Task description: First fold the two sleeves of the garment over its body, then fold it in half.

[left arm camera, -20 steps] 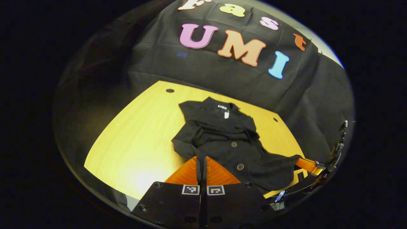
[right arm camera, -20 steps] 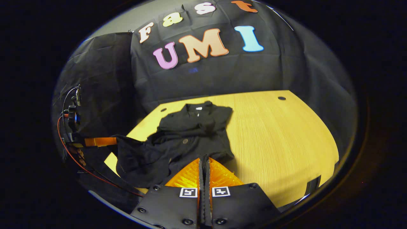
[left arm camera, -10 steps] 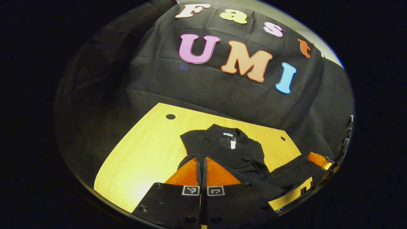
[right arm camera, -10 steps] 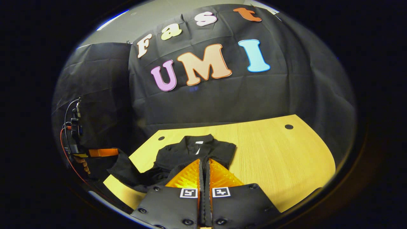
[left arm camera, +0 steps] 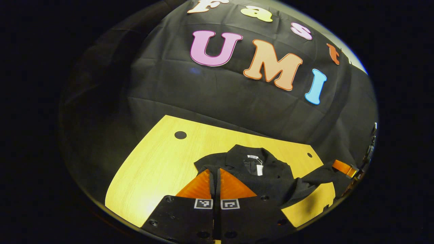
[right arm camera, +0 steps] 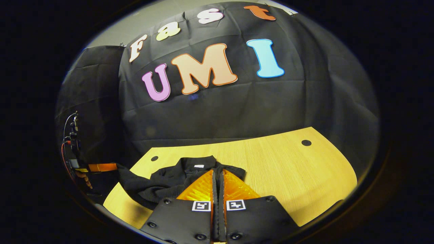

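A black garment (left arm camera: 268, 176) lies on the wooden table (left arm camera: 159, 169), its collar with a white tag (left arm camera: 259, 168) at the far end. My left gripper (left arm camera: 215, 173) is shut on the near hem, with dark cloth pinched between its fingers. In the same view, at the far right, my right gripper (left arm camera: 341, 167) holds the other hem corner raised above the table. In the right gripper view, my right gripper (right arm camera: 217, 174) is shut on the hem over the garment (right arm camera: 162, 181). The left gripper (right arm camera: 103, 167) holds its corner lifted at the left. The lower half hangs between them over the body.
The table (right arm camera: 288, 169) has bare wood to the right of the garment in the right gripper view, and small round holes (right arm camera: 306, 142) (left arm camera: 180, 135) near its far corners. A hand (right arm camera: 83, 176) holds the left gripper. Black cloth walls close the booth behind.
Both grippers have carried the hem forward from the table's near edge toward the collar. The lower half now covers most of the body, and the buttons are hidden.
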A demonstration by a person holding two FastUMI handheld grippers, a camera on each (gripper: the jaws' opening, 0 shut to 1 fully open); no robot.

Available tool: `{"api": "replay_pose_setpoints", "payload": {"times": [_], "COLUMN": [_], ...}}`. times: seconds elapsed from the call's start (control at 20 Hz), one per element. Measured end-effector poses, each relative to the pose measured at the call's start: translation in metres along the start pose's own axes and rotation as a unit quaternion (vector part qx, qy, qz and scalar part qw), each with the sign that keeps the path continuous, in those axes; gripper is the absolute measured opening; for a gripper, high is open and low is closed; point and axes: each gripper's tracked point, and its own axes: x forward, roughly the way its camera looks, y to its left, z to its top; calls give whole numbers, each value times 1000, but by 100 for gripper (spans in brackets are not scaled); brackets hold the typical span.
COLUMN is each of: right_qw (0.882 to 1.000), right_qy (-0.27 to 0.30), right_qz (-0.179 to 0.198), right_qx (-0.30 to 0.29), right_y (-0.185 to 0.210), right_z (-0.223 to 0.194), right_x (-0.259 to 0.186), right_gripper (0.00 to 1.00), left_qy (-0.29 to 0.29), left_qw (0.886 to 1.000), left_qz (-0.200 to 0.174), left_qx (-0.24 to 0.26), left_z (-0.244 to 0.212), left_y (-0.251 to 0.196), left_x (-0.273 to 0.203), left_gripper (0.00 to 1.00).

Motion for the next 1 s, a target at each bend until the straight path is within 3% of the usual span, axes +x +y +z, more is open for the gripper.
{"api": "replay_pose_setpoints", "payload": {"times": [0.3,0.4,0.45,0.55,0.6,0.65,0.7,0.75,1.0], "right_qw": [998,996,995,992,992,992,991,990,984], "right_qy": [24,33,22,1,-9,-22,-34,-47,-122], "right_qz": [-42,-69,-91,-121,-122,-125,-132,-136,-128], "right_qx": [28,42,38,25,19,10,0,-7,-30], "right_y": [-6,-12,-21,-27,-21,-18,-19,-19,-12], "right_z": [1,-1,2,8,14,19,23,28,48], "right_x": [57,72,83,74,65,56,48,37,-33], "right_gripper": [2,4,32,89,94,92,92,98,97], "left_qy": [20,-4,-48,-159,-190,-206,-211,-209,-213], "left_qw": [1000,999,997,984,977,971,968,967,966], "left_qz": [6,35,43,59,55,58,55,51,44], "left_qx": [-2,17,29,60,80,105,126,137,140], "left_z": [3,14,39,98,117,129,134,132,118], "left_y": [21,33,34,34,31,25,20,15,-16], "left_x": [51,58,58,49,48,39,36,29,-20], "left_gripper": [0,0,0,46,69,92,93,93,93]}}
